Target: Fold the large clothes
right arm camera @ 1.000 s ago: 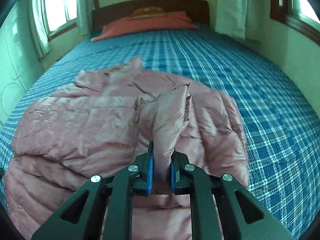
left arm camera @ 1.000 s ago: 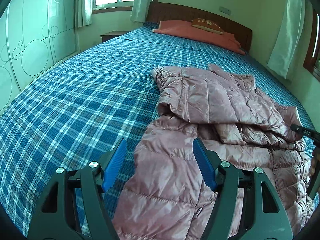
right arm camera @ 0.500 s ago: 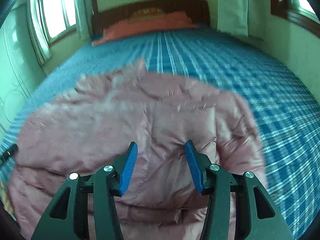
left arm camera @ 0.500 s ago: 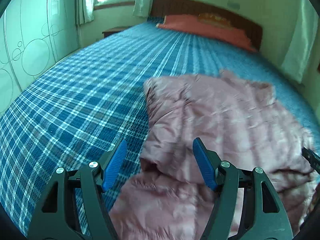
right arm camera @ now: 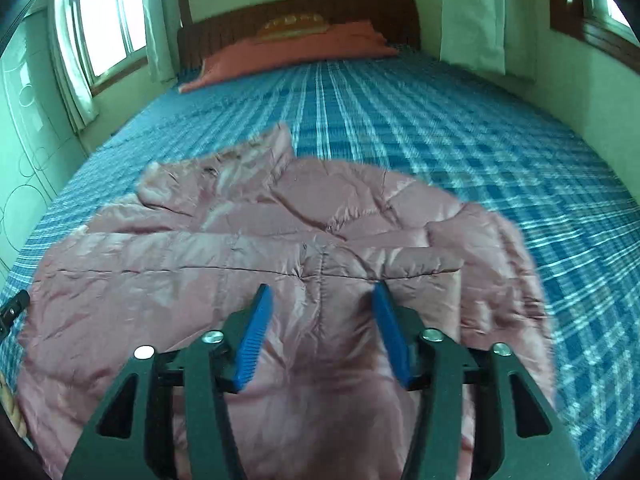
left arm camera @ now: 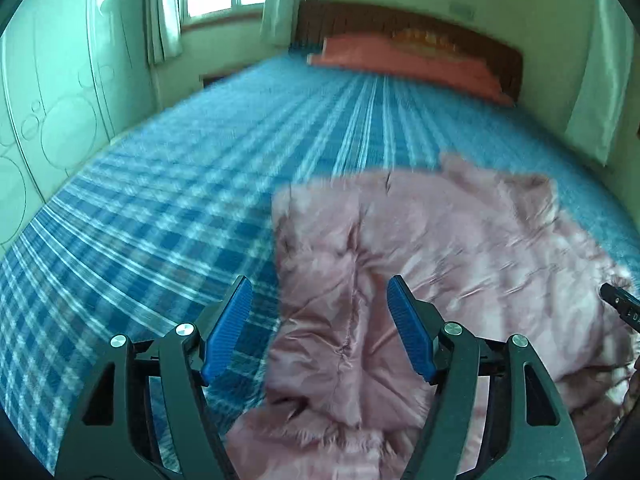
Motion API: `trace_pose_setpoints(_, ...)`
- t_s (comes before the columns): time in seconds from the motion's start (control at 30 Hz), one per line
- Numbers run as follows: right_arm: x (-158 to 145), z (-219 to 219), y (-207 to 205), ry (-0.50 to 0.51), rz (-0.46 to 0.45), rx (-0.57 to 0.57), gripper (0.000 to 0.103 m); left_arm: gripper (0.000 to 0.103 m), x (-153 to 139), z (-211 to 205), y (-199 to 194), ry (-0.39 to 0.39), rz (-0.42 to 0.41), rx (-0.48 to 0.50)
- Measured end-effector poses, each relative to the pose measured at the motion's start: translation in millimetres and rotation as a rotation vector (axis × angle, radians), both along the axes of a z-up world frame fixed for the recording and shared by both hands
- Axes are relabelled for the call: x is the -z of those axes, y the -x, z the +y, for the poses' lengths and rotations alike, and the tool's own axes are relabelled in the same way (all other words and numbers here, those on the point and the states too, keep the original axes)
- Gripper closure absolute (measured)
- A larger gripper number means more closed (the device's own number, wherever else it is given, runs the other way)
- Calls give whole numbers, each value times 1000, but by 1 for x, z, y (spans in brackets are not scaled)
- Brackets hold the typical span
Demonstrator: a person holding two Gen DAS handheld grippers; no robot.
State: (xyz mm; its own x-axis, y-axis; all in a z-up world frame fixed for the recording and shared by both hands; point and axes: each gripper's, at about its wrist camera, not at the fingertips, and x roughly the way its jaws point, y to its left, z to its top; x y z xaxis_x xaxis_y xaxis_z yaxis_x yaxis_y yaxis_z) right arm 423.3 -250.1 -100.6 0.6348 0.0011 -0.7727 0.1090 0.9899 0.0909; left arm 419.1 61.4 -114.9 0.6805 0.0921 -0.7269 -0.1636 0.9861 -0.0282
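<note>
Since a second ago the right gripper has let go of the pinched-up sleeve fabric, and the pink puffer jacket now lies flatter, its sleeve folded across the body. Both pairs of jaws stand wide apart, holding nothing. Between the right gripper's blue pads the jacket's quilted surface shows; just ahead of them the folded sleeve runs crosswise, and beyond it lie the collar and shoulders. That release looks deliberate: the sleeve is laid where the fold wants it, so the jaws are free for another hold.

The left gripper hovers above the jacket's left edge. Its right pad sits over pink fabric, its left pad over the blue plaid bedspread, so the garment's edge runs between the jaws, probably lined up for the next grab. Far ahead of both grippers an orange pillow rests against the dark wooden headboard. Motion blur softens both views.
</note>
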Motion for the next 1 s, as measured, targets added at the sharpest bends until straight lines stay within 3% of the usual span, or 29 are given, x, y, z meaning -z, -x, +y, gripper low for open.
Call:
trace_pose_setpoints(0.07,4,4,-3,34,8,-13,43,32,20,2,-13,7,85,7)
trace_pose_setpoints(0.17,-11,10,17,42,-32,-17,43,32,9,15,1,77,27,-31)
trace_pose_setpoints(0.23,-5,12,25,68,-33,-12,43,32,8,20,8,97,3,-49)
trace_pose_setpoints(0.3,12,12,23,78,-19,-29,40,31,21,20,2,96,55,-55)
trace_pose_setpoints(0.37,7,10,22,55,-23,-27,40,27,27,22,-2,115,73,-45)
trace_pose_setpoints(0.5,-14,-8,47,-40,-34,-11,39,27,9,31,17,150,62,-41)
trace_pose_setpoints(0.7,-29,-47,131,-91,-21,24,35,27,-11,63,90,217,40,-36)
trace_pose_setpoints(1.0,-12,-115,291,-175,45,162,35,27,17,125,260,446,127,-159)
